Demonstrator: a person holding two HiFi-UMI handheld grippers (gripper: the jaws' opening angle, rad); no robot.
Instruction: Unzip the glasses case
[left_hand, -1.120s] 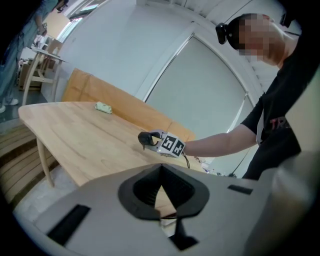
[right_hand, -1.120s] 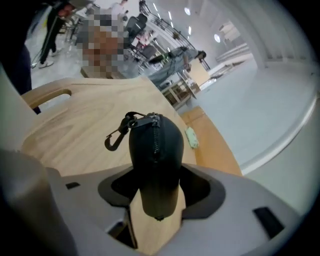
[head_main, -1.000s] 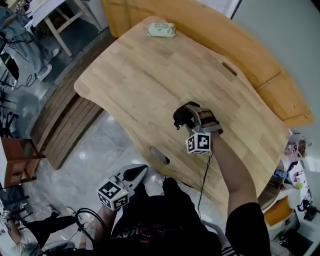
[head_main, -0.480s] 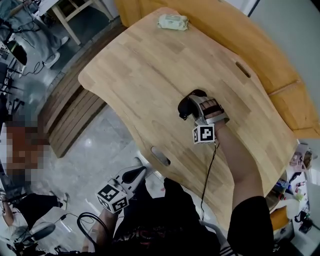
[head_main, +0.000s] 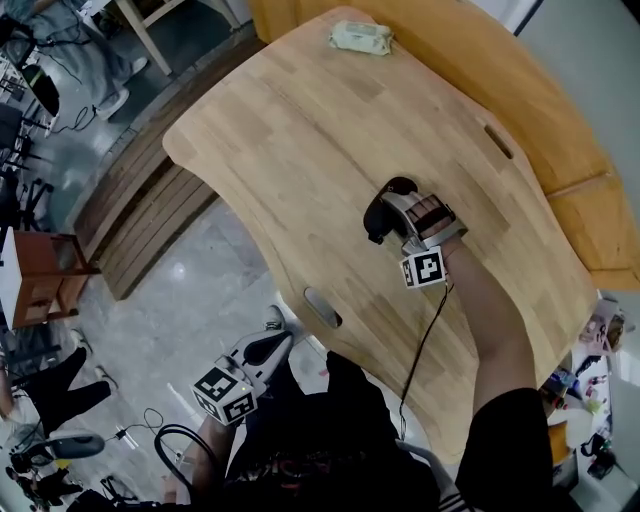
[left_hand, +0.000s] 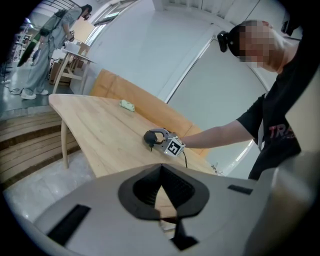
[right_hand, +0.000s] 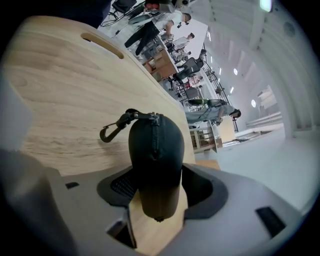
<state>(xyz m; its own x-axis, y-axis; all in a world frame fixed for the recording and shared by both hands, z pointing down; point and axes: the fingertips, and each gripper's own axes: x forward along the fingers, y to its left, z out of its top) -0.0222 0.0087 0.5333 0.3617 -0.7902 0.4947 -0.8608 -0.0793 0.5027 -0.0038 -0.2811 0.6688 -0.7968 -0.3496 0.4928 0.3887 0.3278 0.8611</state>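
Observation:
The black zipped glasses case (head_main: 373, 219) lies on the wooden table (head_main: 280, 140) with its zip (right_hand: 156, 131) facing up and a snap hook (right_hand: 107, 131) at its far end. My right gripper (head_main: 390, 203) is shut on the case (right_hand: 152, 150), a pad on each side; its jaws have just eased open a little with the case still between them. My left gripper (head_main: 276, 346) hangs shut and empty below the table's near edge, well apart from the case. From the left gripper view (left_hand: 160, 189) the case (left_hand: 150, 136) shows far ahead.
A pale green packet (head_main: 361, 37) lies at the table's far end. Slots are cut into the tabletop near the front edge (head_main: 322, 308) and the right side (head_main: 497, 141). An orange bench (head_main: 560, 110) runs behind the table. Wooden steps (head_main: 150, 215) and people stand to the left.
My right gripper has rolled and shifted slightly right on the table with the case in it. The left gripper has stayed below the table edge.

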